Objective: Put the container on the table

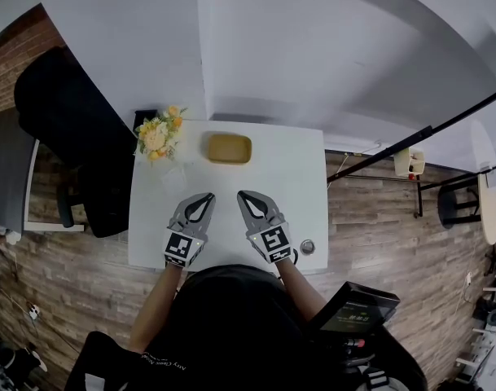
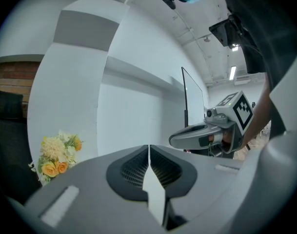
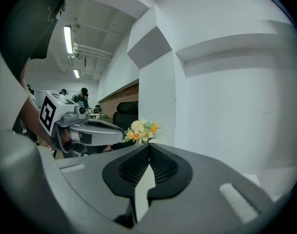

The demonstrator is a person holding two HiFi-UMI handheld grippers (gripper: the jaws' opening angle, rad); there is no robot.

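Observation:
A shallow mustard-yellow container (image 1: 229, 148) sits on the white table (image 1: 296, 177) near its far edge. My left gripper (image 1: 206, 196) hovers over the near half of the table, jaws together and empty. My right gripper (image 1: 243, 195) is beside it, also shut with nothing held. Both point toward the container, a hand's length short of it. In the left gripper view the shut left gripper (image 2: 148, 147) fills the lower frame, with the right gripper (image 2: 207, 133) off to its right. In the right gripper view the right gripper (image 3: 149, 147) is closed, and the left gripper (image 3: 82, 126) shows at left.
A bunch of yellow and white flowers (image 1: 159, 134) stands at the table's far left corner, with a clear cup (image 1: 173, 177) in front of it. A small round metal object (image 1: 308, 246) lies near the front right corner. A black chair (image 1: 68, 129) stands left of the table; a white wall is behind.

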